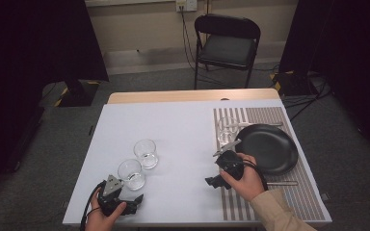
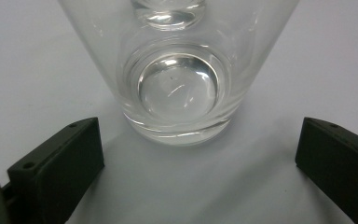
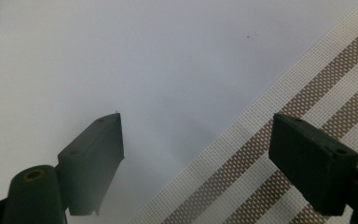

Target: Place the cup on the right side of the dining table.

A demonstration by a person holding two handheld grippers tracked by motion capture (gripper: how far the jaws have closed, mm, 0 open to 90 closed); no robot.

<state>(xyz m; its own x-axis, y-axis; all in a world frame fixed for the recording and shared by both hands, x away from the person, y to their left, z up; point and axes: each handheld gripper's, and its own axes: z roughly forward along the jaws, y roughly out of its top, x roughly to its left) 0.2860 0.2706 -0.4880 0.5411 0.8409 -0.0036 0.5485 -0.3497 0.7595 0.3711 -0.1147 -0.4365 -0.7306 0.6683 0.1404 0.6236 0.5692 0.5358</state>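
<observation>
**Left gripper lined up on the near glass, jaws wide apart**

The left gripper [image 1: 134,198] sits at the near edge of the table [image 1: 173,130], toward its near left corner, held in the person's left hand [image 1: 101,219]. Its jaws stand spread and grasp nothing. In the left gripper view the near glass [image 2: 179,88] stands upright just ahead of the gap between the two jaws, not touching either one; its thick clear base rests on the white tabletop. From the high view this near glass [image 1: 131,174] is just beyond the gripper, a little left of the table's middle, close to the near edge.

A second glass [image 1: 146,153] stands upright just beside it, farther from the near edge and slightly to the right; whether the two touch cannot be told.

The right gripper [image 1: 214,182] is held in the right hand [image 1: 245,180] at the left border of the striped placemat [image 1: 270,115], which covers the right side of the table. Its jaws are also spread with nothing between them; the right gripper view looks down on bare tabletop and the mat's edge [image 3: 279,140].

On the mat lies a black plate [image 1: 272,147], near the table's right edge. A third glass [image 1: 227,129] and some cutlery lie beside the plate toward the far edge; the cutlery is too small to identify.
</observation>
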